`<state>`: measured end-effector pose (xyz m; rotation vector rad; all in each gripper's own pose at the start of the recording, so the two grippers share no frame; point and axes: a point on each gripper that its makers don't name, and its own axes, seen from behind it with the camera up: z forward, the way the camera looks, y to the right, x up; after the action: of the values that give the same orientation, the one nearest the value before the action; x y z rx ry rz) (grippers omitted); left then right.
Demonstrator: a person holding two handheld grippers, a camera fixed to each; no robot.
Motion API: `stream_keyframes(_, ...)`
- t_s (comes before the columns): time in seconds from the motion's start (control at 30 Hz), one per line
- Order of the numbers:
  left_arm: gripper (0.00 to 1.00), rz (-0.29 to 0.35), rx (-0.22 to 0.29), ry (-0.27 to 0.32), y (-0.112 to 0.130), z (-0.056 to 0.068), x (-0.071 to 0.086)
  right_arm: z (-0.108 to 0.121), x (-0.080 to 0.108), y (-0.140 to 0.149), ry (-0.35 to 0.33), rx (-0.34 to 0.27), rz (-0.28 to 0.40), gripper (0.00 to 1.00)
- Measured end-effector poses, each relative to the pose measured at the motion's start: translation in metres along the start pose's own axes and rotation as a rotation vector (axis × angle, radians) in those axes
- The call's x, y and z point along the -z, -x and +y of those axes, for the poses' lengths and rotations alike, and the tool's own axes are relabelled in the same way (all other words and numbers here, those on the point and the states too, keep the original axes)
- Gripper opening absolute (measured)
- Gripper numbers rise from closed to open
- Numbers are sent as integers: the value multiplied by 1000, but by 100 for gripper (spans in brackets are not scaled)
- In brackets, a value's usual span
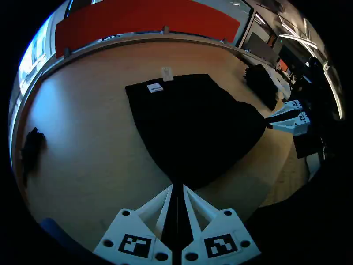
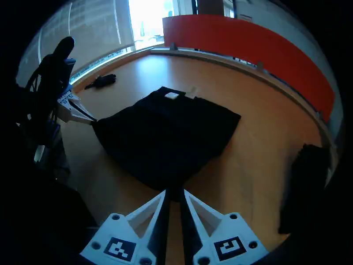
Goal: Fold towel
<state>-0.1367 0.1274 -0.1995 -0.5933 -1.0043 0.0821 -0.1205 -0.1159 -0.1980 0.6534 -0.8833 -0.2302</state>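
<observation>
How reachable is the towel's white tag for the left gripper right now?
Probably not yet: the left gripper grips the towel by its near corner; the white tag lies at the far edge. Nothing stands between.

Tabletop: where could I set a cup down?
Bare wood lies between the black towel and the small black object, and between the towel and the red divider. Crowded: the dark cloth pile, and the near corners, pinched by the left gripper and right gripper.

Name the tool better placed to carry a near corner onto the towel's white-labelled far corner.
Left. The left tool pinches the near corner of the black towel on the side edge leading to the white label; the right tool holds the other near corner, diagonal from it.
</observation>
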Motion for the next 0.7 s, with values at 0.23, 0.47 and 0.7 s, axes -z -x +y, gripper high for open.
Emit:
stream_keyframes(0.23, 0, -14, 13, 14, 11, 10, 5, -10, 8, 9, -8, -9, -10, 14)
stream_keyframes(0.47, 0, -22, 16, 23, 18, 16, 10, -13, 17, 13, -11, -12, -13, 14)
stream_keyframes(0.7, 0, -17, 23, 28, 17, 17, 14, -15, 23, 12, -12, -8, -7, 14)
